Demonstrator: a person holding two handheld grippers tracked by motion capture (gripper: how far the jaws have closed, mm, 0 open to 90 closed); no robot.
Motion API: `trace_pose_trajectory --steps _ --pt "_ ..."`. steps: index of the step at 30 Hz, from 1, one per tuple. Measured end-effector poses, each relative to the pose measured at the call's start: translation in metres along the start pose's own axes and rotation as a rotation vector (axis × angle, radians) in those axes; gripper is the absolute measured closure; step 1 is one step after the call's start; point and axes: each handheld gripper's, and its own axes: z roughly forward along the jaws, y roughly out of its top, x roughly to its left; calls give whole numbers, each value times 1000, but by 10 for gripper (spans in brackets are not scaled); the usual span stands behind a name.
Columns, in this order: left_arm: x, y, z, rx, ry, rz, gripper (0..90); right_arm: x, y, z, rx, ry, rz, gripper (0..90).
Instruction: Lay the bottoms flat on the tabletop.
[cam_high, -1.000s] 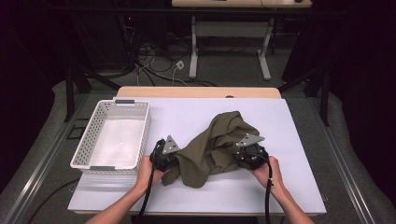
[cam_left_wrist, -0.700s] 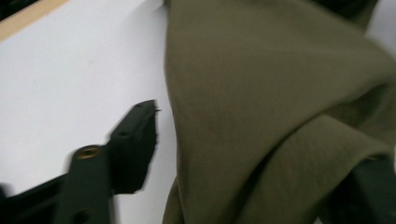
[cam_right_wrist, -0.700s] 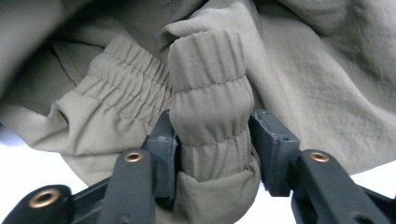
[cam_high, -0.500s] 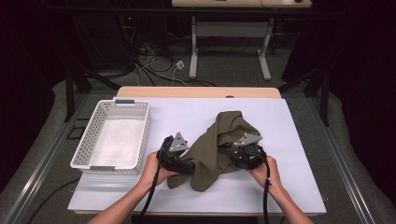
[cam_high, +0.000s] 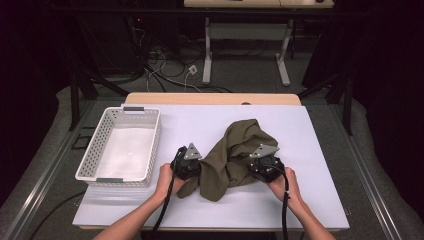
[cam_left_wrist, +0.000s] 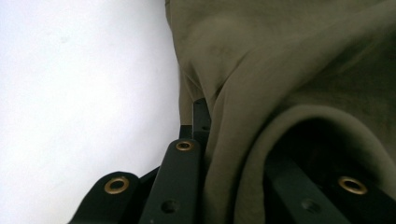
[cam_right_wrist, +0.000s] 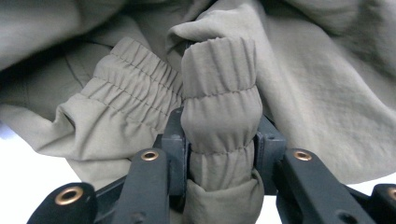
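Right gripper view showed the right gripper's (cam_right_wrist: 219, 154) fingers clenched on the olive-green fabric garment's (cam_right_wrist: 219, 112) elastic band; the left gripper (cam_left_wrist: 210, 135) had just closed its fingers on a fold, ready for spreading the garment over the white bench (cam_high: 310, 125).

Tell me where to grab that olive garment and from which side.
Grip the olive garment by its gathered elastic band, coming in level from the right edge: the band is thick, rolled and stands clear of the loose folds, probably giving the pads firm purchase.

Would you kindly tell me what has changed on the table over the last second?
The left gripper opened, shifted along the olive garment, and has just closed on its edge again. The right gripper kept its hold on the elastic band, closing slightly. The basket stayed put.
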Motion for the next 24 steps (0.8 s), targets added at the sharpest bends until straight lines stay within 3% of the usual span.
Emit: trace_pose_trajectory --steps 3,6,11,13,16,18,19,21,22,24 --pt "-6 -5 -13 -9 -4 7 880 -3 -1 -2 5 9 -1 640" --pt "-10 -7 -16 12 6 14 880 -6 -2 -3 18 13 1 629" --pt "-3 -7 -14 37 26 -31 877 -10 -2 -5 37 -4 -1 616" --pt "-1 -7 -10 56 30 -28 869 -12 -3 -4 40 0 12 597" --pt "4 -1 -10 57 53 -36 729 -11 -2 -2 35 1 27 514" --pt "6 8 -16 37 44 -46 527 -9 -2 0 30 9 32 420" --pt "5 13 -21 18 38 -47 471 -8 -1 1 34 14 29 389" --pt "3 23 -28 1 13 -40 397 -6 -1 2 26 20 23 365" --pt "1 28 -31 -23 21 -36 367 -5 -1 3 27 20 23 364" --pt "-4 37 -30 -19 23 -12 305 -4 0 5 31 11 20 392"
